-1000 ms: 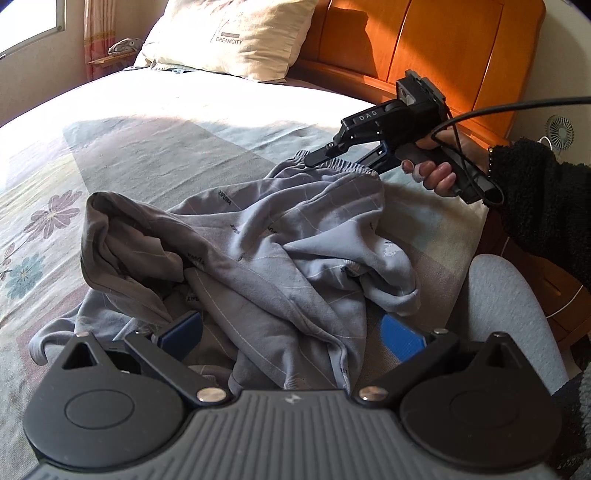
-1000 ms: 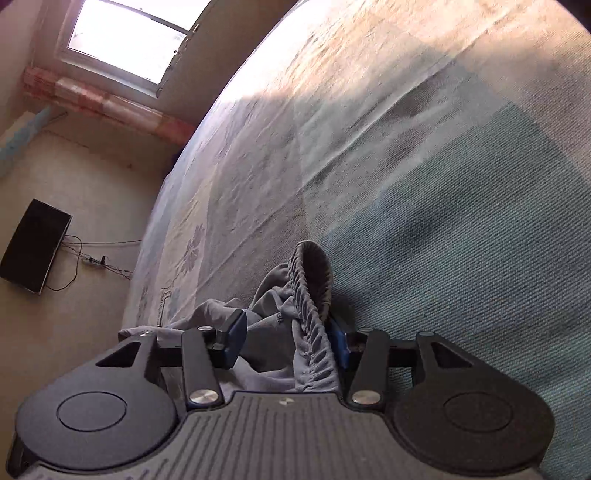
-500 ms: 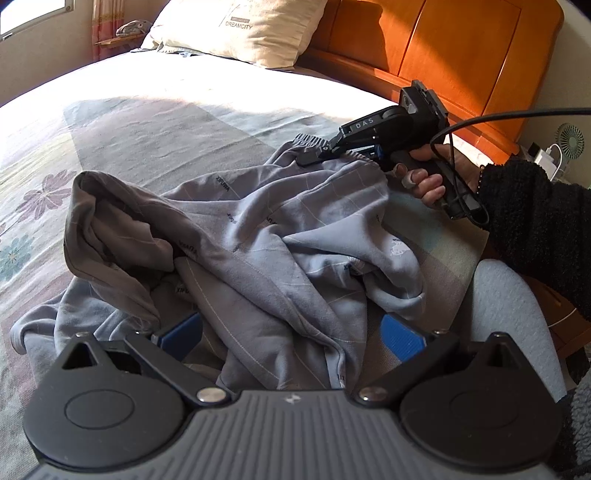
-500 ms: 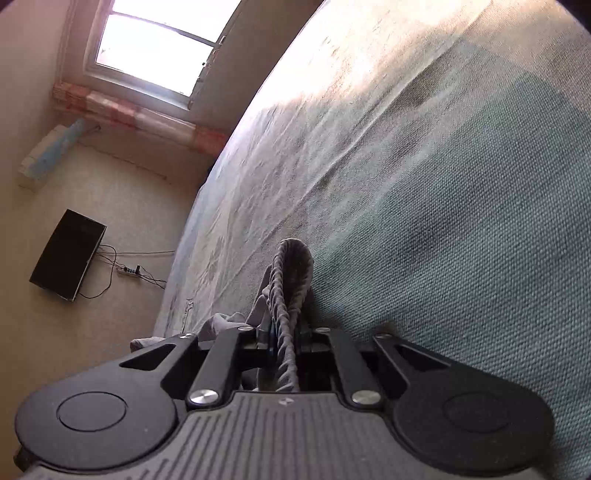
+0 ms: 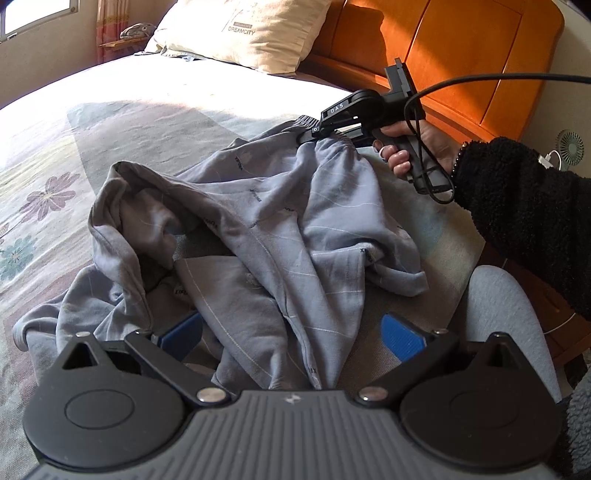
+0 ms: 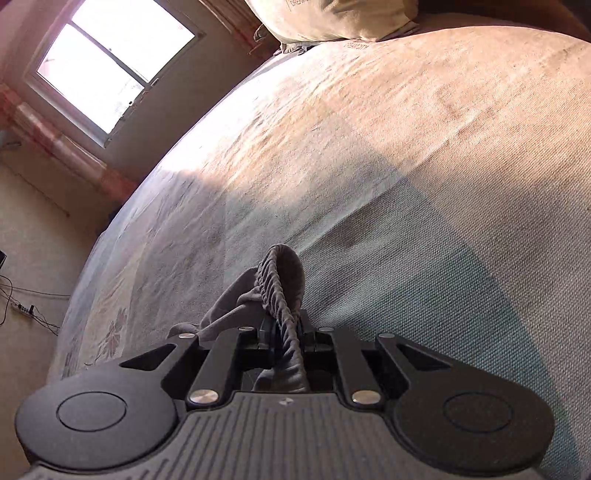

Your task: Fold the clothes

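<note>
A crumpled grey-blue pair of trousers lies on the patterned bedspread. In the left wrist view my right gripper grips the trousers' far edge at the elastic waistband and holds it slightly off the bed. The right wrist view shows the gathered waistband pinched between the right gripper's pads. Its jaws are opening a little but still press on the band. My left gripper stands open at the near edge, blue pads wide apart, with loose cloth lying between them.
A cream pillow and an orange wooden headboard are at the far end of the bed. A person's hand in a black fleece sleeve holds the right gripper. A grey-clad knee is at right.
The right gripper closed on the waistband, then lifted and turned toward the pillow, pulling the cloth's far edge up. The left gripper stayed in place, open.
</note>
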Motion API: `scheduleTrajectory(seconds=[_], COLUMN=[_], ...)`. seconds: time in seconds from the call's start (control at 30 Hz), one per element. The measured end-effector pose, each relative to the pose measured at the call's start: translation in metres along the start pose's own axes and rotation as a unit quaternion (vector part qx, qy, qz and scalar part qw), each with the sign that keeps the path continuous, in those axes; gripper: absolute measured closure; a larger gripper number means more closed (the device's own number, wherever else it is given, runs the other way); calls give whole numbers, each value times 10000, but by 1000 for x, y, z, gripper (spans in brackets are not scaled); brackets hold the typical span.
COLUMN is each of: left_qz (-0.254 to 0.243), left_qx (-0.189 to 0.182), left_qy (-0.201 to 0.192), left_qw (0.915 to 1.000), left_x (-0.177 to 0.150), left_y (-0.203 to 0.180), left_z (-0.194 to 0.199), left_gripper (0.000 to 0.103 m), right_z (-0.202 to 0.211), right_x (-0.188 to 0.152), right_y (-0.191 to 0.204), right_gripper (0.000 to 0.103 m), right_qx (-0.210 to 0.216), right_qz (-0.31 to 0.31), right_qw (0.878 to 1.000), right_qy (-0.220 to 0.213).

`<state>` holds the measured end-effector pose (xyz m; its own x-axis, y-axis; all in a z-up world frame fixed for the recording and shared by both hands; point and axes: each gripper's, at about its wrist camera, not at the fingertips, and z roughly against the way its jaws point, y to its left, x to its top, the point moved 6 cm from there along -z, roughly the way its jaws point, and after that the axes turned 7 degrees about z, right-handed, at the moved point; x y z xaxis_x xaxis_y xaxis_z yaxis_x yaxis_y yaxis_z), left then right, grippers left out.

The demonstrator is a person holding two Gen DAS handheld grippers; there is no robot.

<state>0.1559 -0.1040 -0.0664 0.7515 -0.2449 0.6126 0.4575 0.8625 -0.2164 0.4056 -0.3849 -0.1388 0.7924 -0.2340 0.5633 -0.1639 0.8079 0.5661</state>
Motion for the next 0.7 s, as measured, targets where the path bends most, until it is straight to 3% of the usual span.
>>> scheduleTrajectory(seconds=[0.17, 0.33, 0.5, 0.7], left_qz=[-80, -101, -153, -164], left_qx=[-26, -105, -159, -206], left_qy=[-72, -149, -155, -174], left_qw=[9999, 9998, 9996, 9995], left_x=[3, 3, 0, -5], left_y=[-6, -12, -20, -24], left_z=[6, 11, 13, 19], left_gripper=[1, 1, 1, 1], right_z=[37, 80, 104, 106], right_x=[-12, -47, -75, -67], right_y=[12, 10, 14, 23], right_gripper=[85, 80, 76, 51], right_qx=[206, 752, 402, 266], right_qz=[32, -587, -522, -146], right_qw=[9995, 9954, 9978, 9991], right_qy=[-257, -101, -71, -300])
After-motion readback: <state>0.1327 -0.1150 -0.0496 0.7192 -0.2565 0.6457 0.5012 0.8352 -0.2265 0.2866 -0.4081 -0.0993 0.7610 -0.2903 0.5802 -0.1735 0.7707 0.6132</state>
